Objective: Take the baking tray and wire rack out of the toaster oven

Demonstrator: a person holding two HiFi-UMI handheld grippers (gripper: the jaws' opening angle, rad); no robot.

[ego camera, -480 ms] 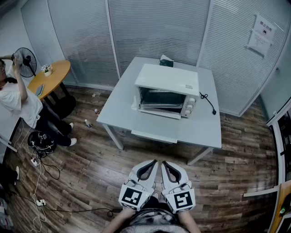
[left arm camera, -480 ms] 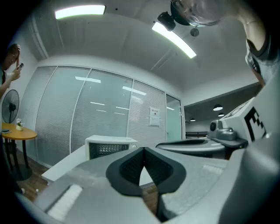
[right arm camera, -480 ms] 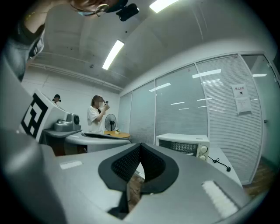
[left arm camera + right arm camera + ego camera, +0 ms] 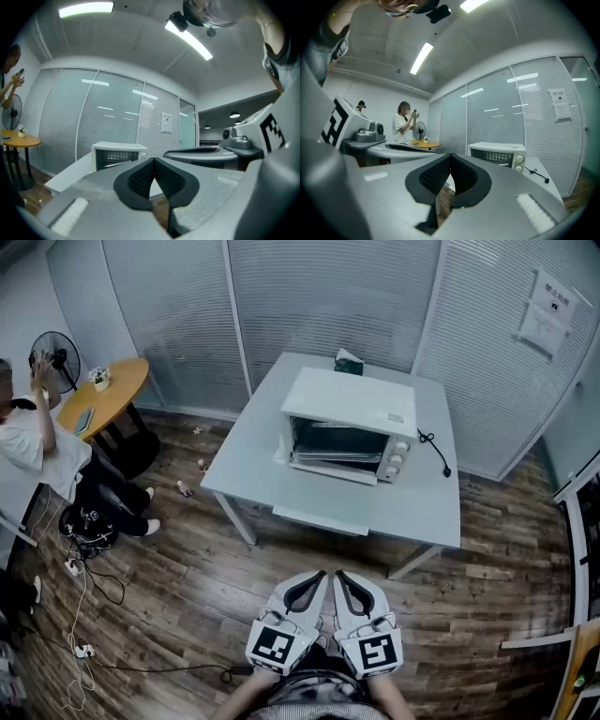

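Toaster oven (image 4: 349, 418), door (image 4: 328, 471) down, baking tray and wire rack presumably inside, well apart from left gripper (image 4: 317, 576) and right gripper (image 4: 339, 576). Jaws of both together, empty. Risk: closed jaws knocking the door; open before reaching in.

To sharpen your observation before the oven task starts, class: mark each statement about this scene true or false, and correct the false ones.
1. The left tool and the right tool are both shut and empty. True.
2. A fan stands by the round table. True.
3. The oven stands on the round table. False: it stands on the grey table.
4. The left tool touches the oven. False: both tools hang over the floor, short of the grey table.
5. The knobs sit at the oven's left end. False: they are at its right end in the head view.
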